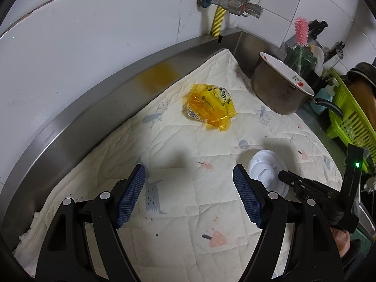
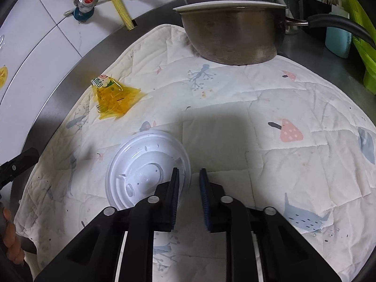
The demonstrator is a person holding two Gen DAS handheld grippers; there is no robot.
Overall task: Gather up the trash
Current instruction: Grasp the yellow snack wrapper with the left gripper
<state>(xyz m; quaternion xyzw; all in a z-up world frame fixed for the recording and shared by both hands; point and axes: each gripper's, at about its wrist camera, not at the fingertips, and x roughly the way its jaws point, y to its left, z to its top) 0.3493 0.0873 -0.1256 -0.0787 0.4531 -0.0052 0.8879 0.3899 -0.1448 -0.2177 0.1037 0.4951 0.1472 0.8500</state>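
Observation:
A crumpled yellow plastic wrapper [image 1: 209, 107] [image 2: 115, 101] lies on the quilted cloth [image 1: 188, 211] near the steel back rim. A white plastic cup lid [image 1: 265, 166] [image 2: 143, 164] lies flat nearer to me. My left gripper [image 1: 188, 171] hangs open over bare cloth between the two, holding nothing. My right gripper [image 2: 189, 171] [image 1: 280, 174] is down at the lid's right edge. Its jaws stand a narrow gap apart. Its left finger is over the lid, and the lid's rim reaches into the gap. The right pad looks clear of the rim.
A steel pot [image 1: 277, 89] [image 2: 232, 33] with a black handle stands at the cloth's far right corner. A green dish rack [image 1: 347, 117] and a blue bottle [image 2: 337, 40] are beyond it. Valves and a yellow hose [image 1: 219, 16] hang on the tiled wall.

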